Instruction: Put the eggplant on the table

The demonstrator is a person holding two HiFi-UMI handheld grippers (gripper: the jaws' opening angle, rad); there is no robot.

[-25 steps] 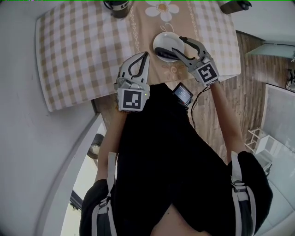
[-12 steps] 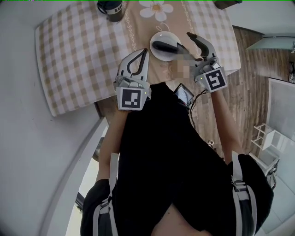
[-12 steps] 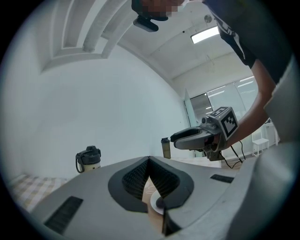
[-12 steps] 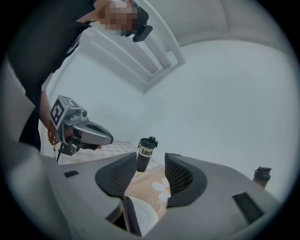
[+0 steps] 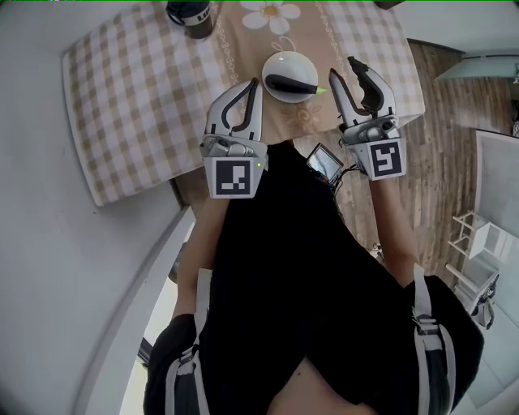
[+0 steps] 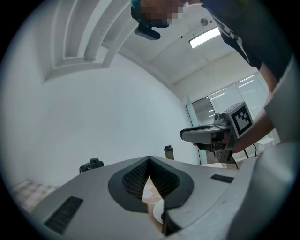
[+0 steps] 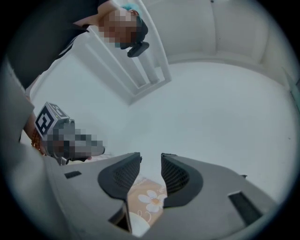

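Note:
A dark purple eggplant (image 5: 290, 82) with a green stem lies on a small white plate (image 5: 285, 62) on the checked tablecloth (image 5: 138, 89). My left gripper (image 5: 255, 83) hovers just left of the plate, its jaws shut with the tips meeting and nothing in them (image 6: 149, 160). A sliver of the plate (image 6: 157, 212) shows below them. My right gripper (image 5: 345, 70) is raised to the right of the plate, apart from the eggplant. Its jaws are closing with a gap still between them (image 7: 151, 161) and nothing in it; only the flowered cloth (image 7: 151, 200) shows through.
A black cup (image 5: 191, 14) stands at the table's far side, and a flower print (image 5: 278, 14) marks the beige runner. The table's near edge (image 5: 130, 188) runs by my body. Wooden floor (image 5: 434, 138) and a white rack (image 5: 480, 237) lie to the right.
My right gripper has swung off the plate to its right, risen and narrowed its jaws. The left gripper has risen a little. The eggplant still lies on the plate.

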